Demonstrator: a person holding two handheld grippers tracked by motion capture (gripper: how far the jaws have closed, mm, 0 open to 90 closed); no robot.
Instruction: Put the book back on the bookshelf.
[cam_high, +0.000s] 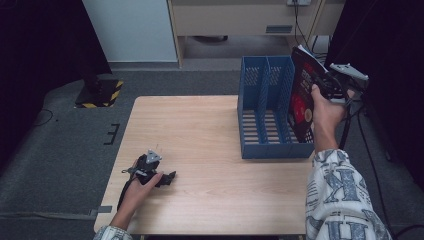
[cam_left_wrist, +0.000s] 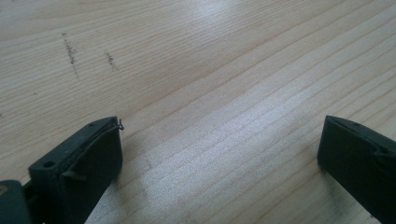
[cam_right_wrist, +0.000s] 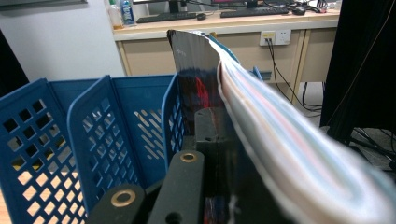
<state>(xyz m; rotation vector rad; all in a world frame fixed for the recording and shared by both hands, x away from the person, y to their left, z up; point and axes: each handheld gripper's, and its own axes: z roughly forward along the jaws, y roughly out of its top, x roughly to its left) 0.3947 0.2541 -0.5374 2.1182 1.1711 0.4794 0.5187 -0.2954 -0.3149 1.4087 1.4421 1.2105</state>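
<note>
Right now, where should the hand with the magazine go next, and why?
Probably a little lower, easing the magazine down into the rightmost slot of the blue file rack. The right gripper is clamped on the magazine, which stands upright at the rack's right side, its lower edge seemingly not yet seated. The left gripper rests open on the table.

Light wood table (cam_high: 200, 135), blue file rack (cam_high: 265, 115) at right, left hand-held gripper (cam_high: 167, 178) resting near front-left
</note>
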